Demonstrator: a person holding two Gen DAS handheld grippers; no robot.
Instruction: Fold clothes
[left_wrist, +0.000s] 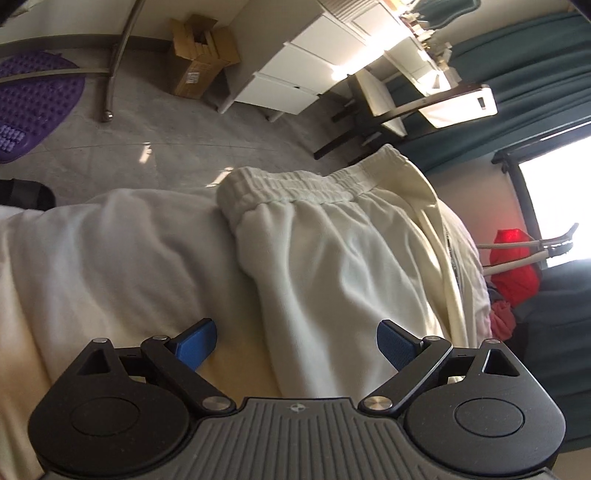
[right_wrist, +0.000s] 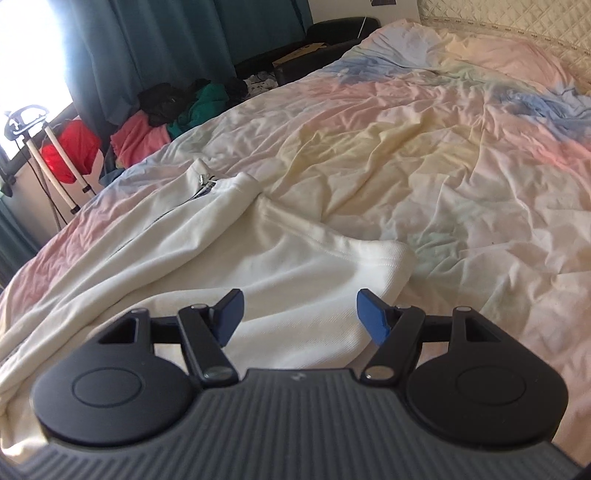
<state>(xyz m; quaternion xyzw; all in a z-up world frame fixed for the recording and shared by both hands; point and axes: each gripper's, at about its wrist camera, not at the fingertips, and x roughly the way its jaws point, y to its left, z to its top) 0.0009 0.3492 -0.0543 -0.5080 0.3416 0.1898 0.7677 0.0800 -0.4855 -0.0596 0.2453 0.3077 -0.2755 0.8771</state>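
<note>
The cream zip-up jacket (right_wrist: 221, 251) is spread on the bed (right_wrist: 461, 166), its ribbed hem (left_wrist: 295, 184) at the far side in the left view. Both jaws are parted over cloth: left gripper (left_wrist: 297, 341), right gripper (right_wrist: 299, 315). Both layers should be pinched at an edge and kept level when carried over.

free: bedsheet (right_wrist: 461, 166) right | blocked: clothes pile (right_wrist: 166, 110) at left edge

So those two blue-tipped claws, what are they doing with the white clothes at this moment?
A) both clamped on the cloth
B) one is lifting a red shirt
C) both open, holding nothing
C: the left gripper and the right gripper both have their jaws spread apart, with the white garment lying loose on the bed sheet.
</note>
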